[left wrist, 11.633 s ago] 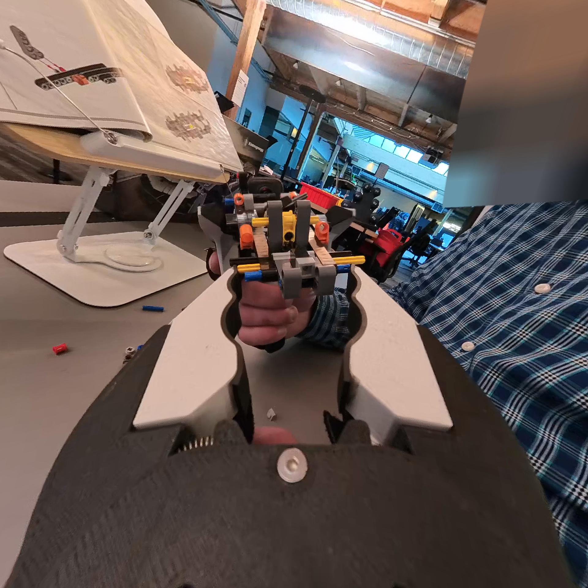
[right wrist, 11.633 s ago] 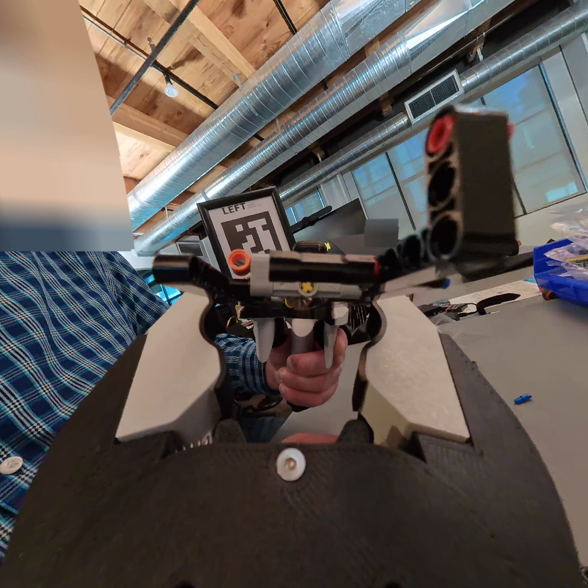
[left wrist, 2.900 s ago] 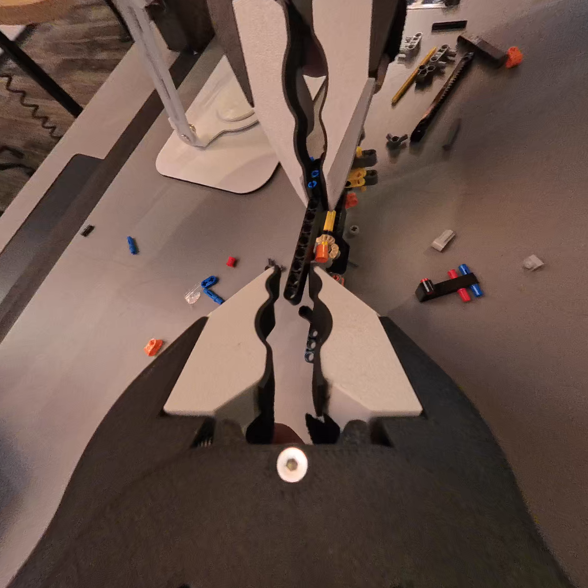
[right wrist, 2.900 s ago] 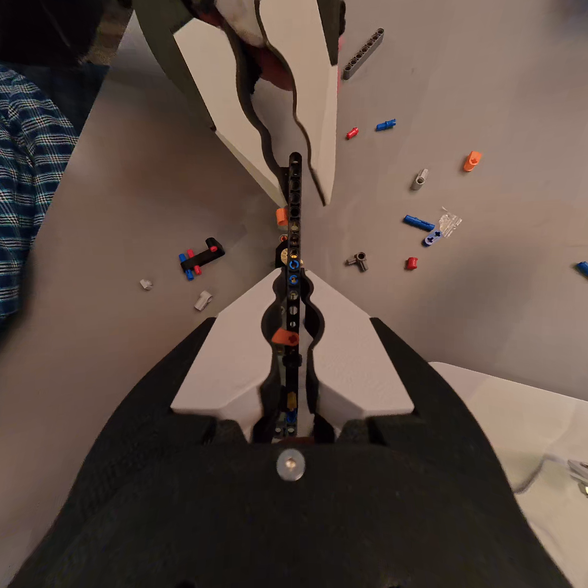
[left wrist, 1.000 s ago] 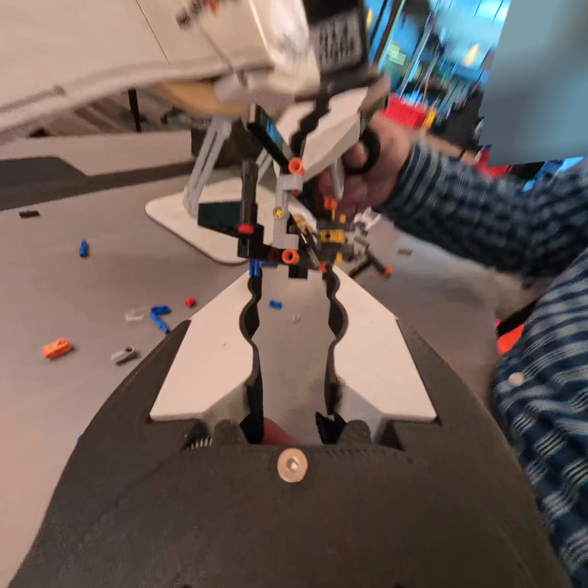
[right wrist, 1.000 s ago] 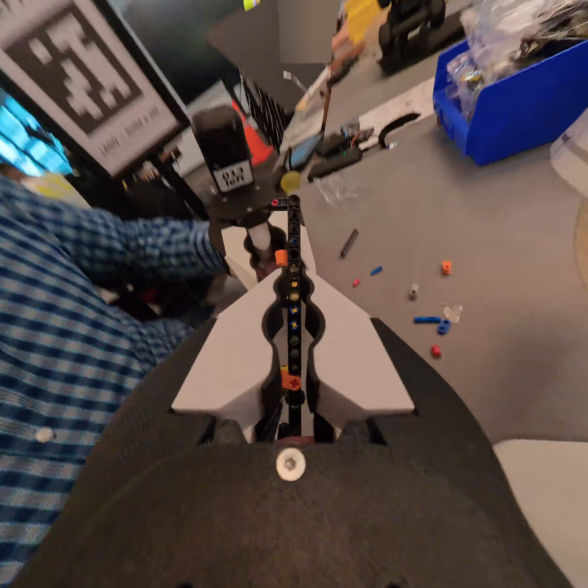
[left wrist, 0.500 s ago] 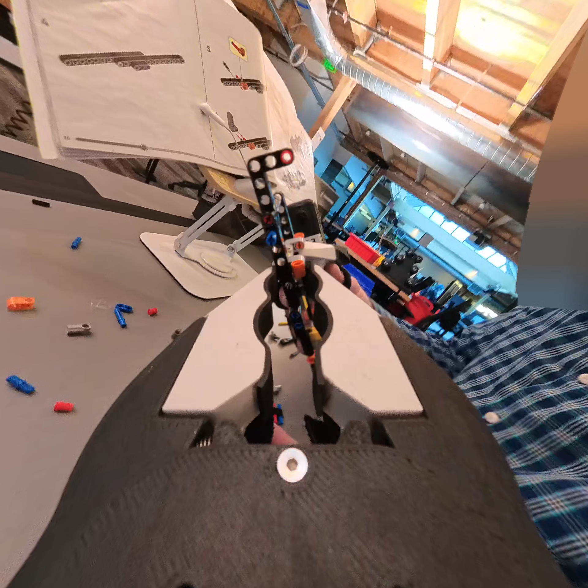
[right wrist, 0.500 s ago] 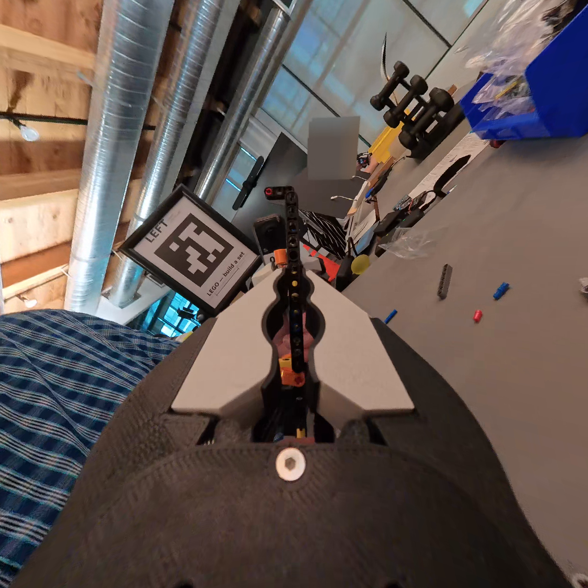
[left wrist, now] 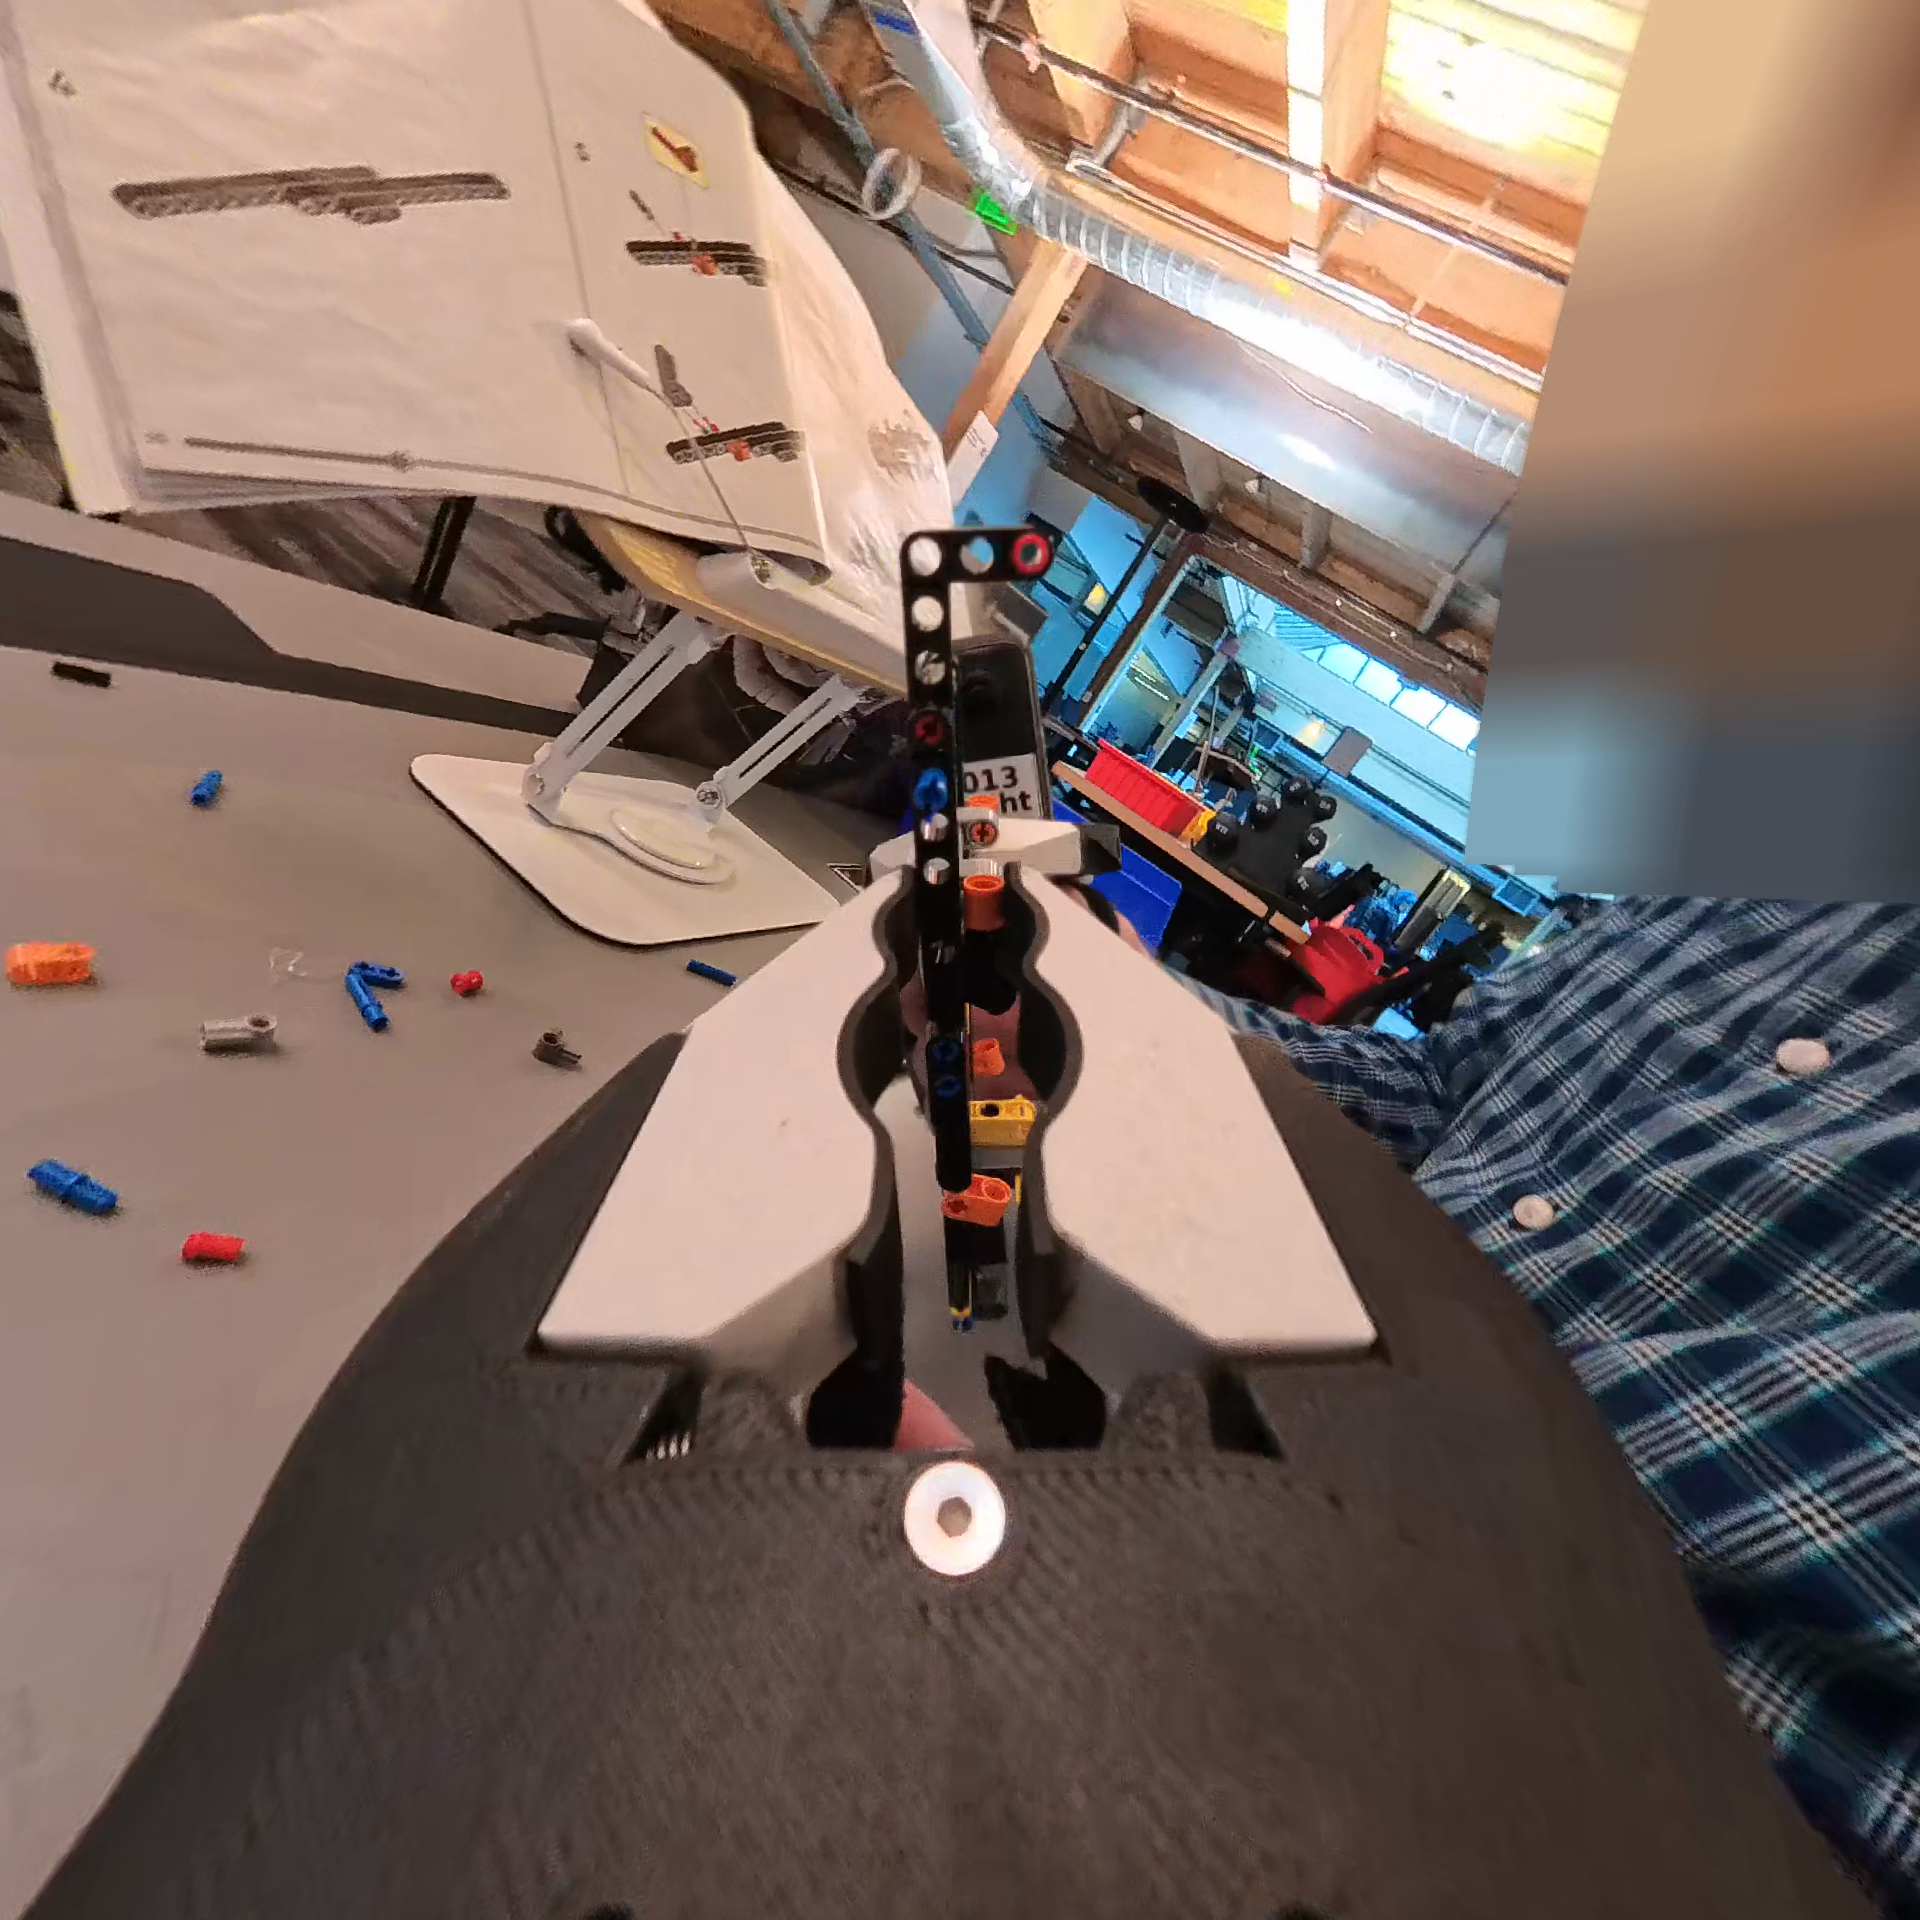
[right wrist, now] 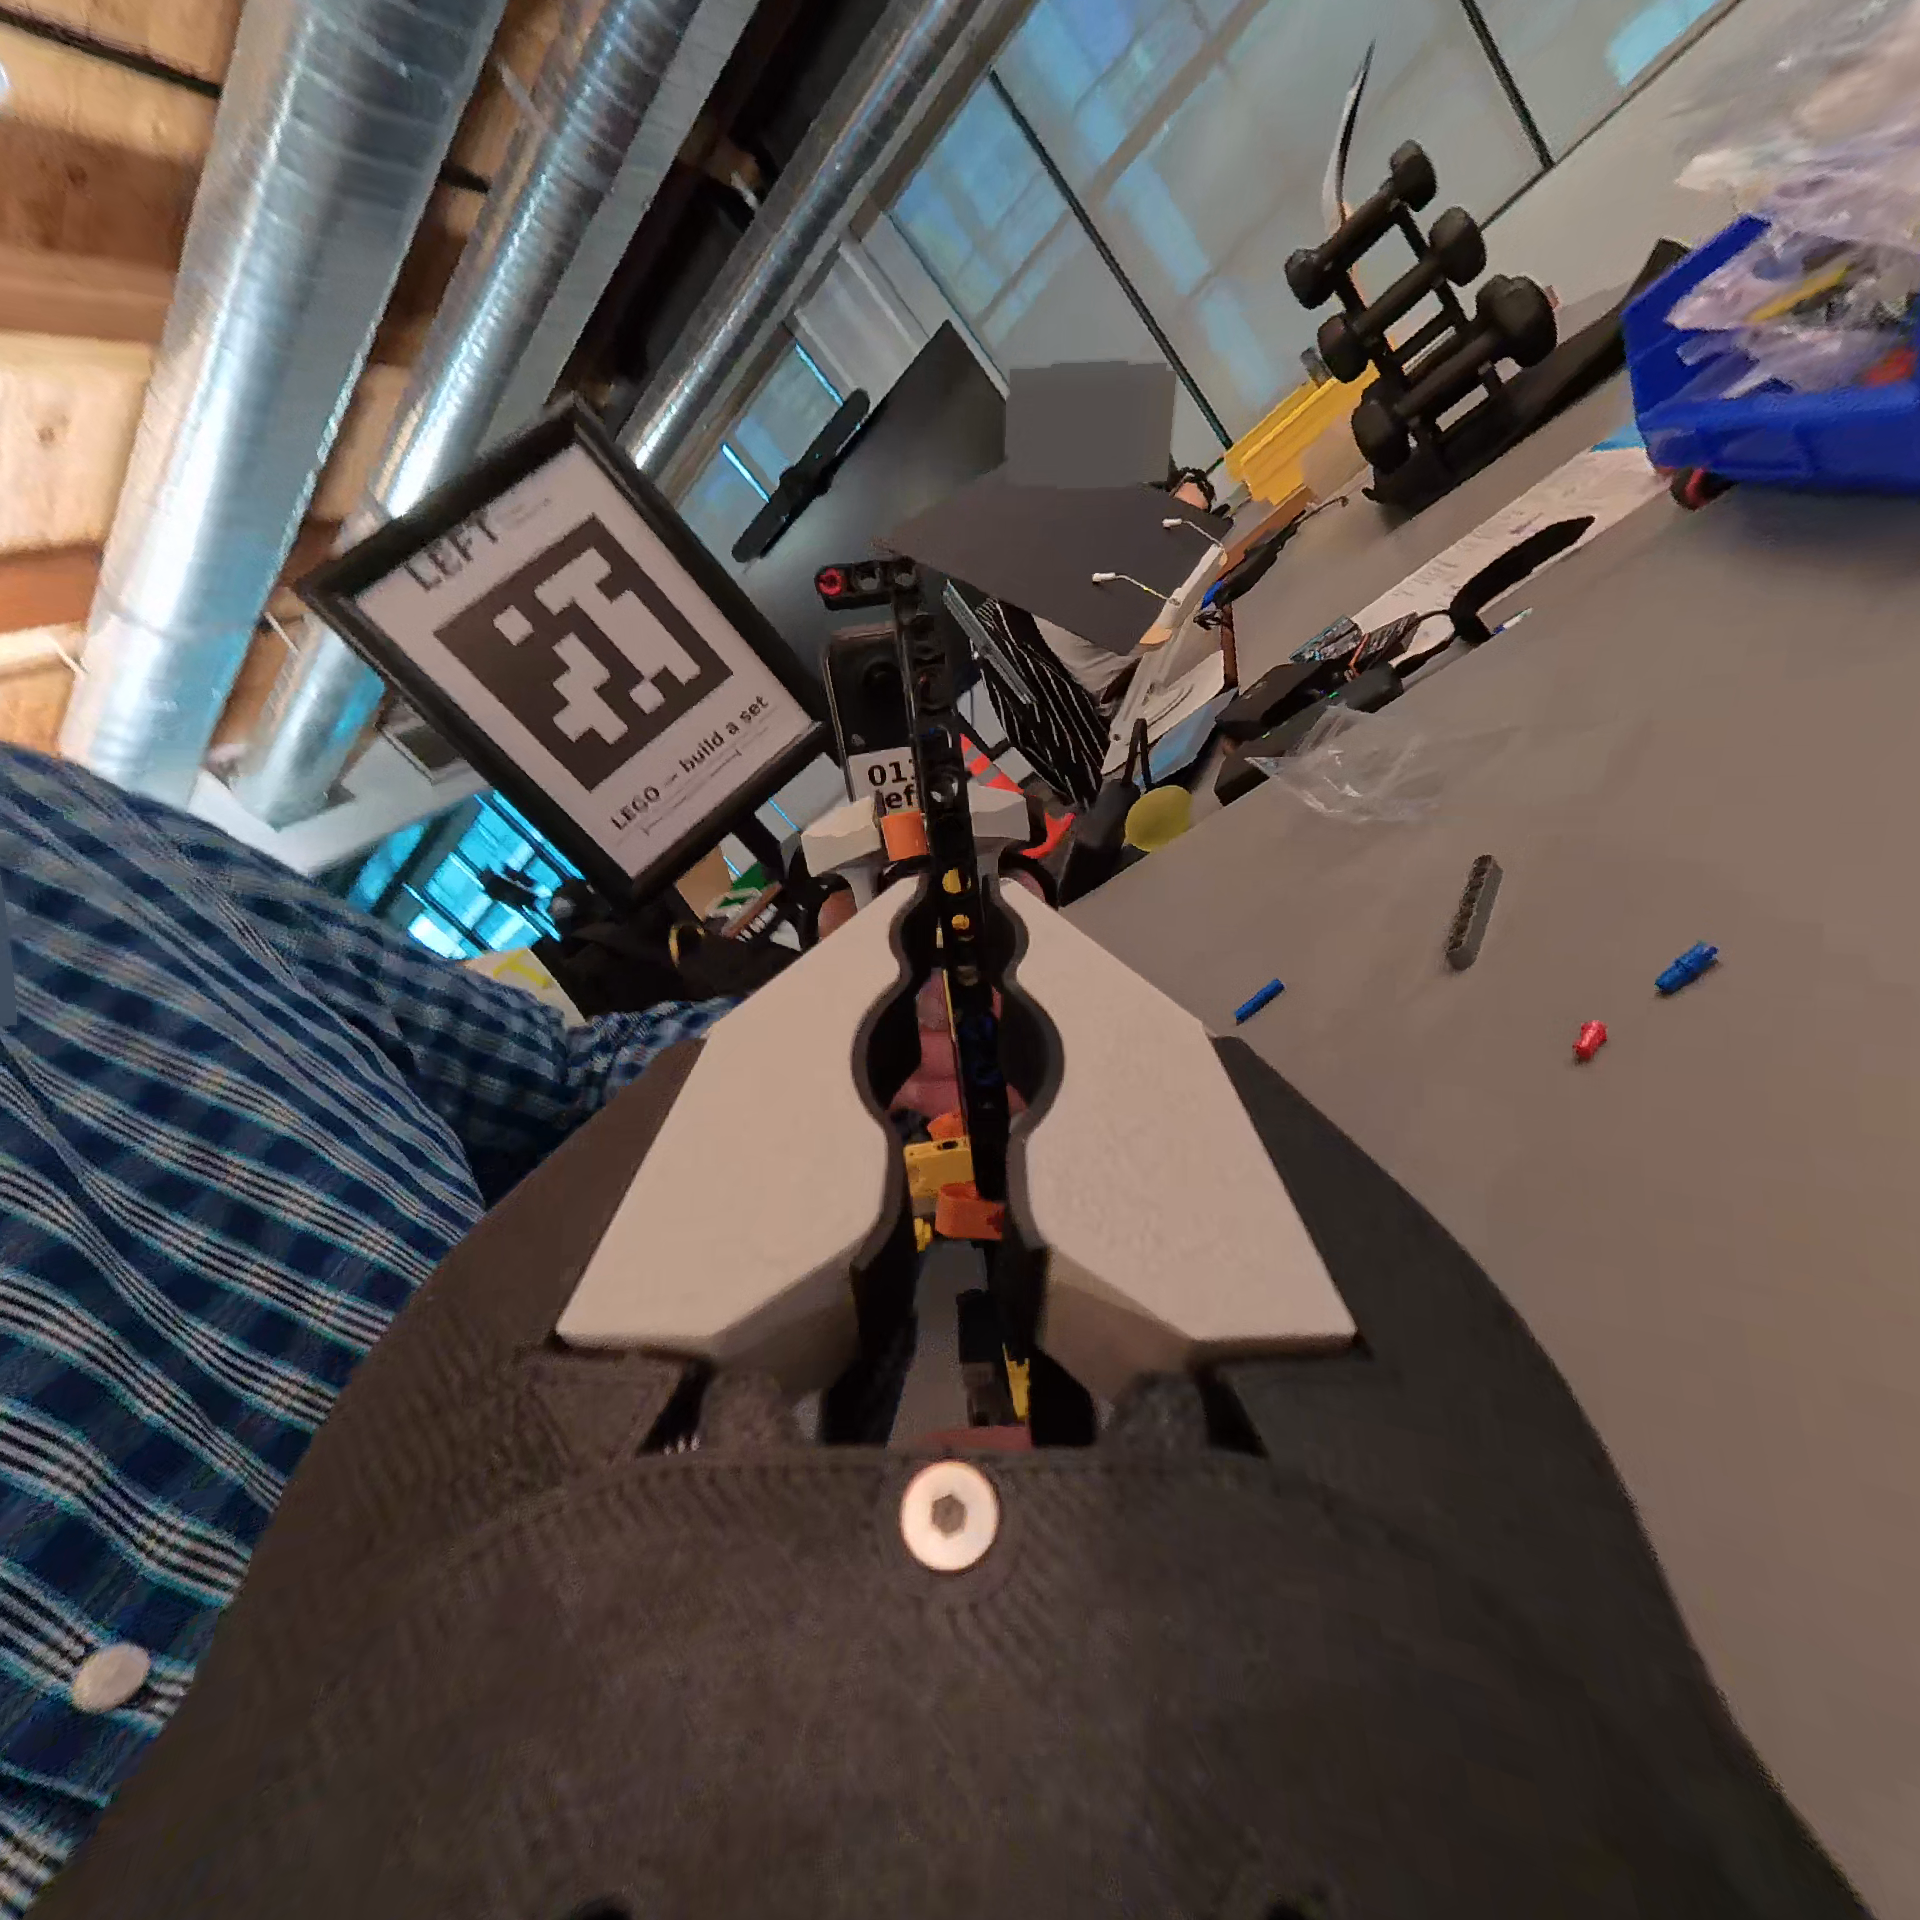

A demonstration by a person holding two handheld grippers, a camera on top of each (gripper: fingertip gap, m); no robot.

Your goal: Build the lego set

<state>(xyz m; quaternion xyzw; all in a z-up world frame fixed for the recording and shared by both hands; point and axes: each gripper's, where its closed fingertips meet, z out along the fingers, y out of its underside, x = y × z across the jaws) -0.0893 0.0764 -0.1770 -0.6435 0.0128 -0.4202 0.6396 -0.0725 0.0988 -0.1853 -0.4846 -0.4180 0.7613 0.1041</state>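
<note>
In the left wrist view, the left gripper [left wrist: 961,935] is clamped on the black lego assembly [left wrist: 940,831], raised right of the instruction booklet [left wrist: 395,260]. In the right wrist view, the right gripper [right wrist: 956,925] pinches the same assembly [right wrist: 940,790], right of the framed marker sign [right wrist: 566,644].

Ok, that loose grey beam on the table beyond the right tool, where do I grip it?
Mid-length, across its two long sides, coming from above: the grey beam is long and narrow and lies flat and alone on the table. The left tool and right tool are both shut on the black beam assembly, so free one first.
</note>
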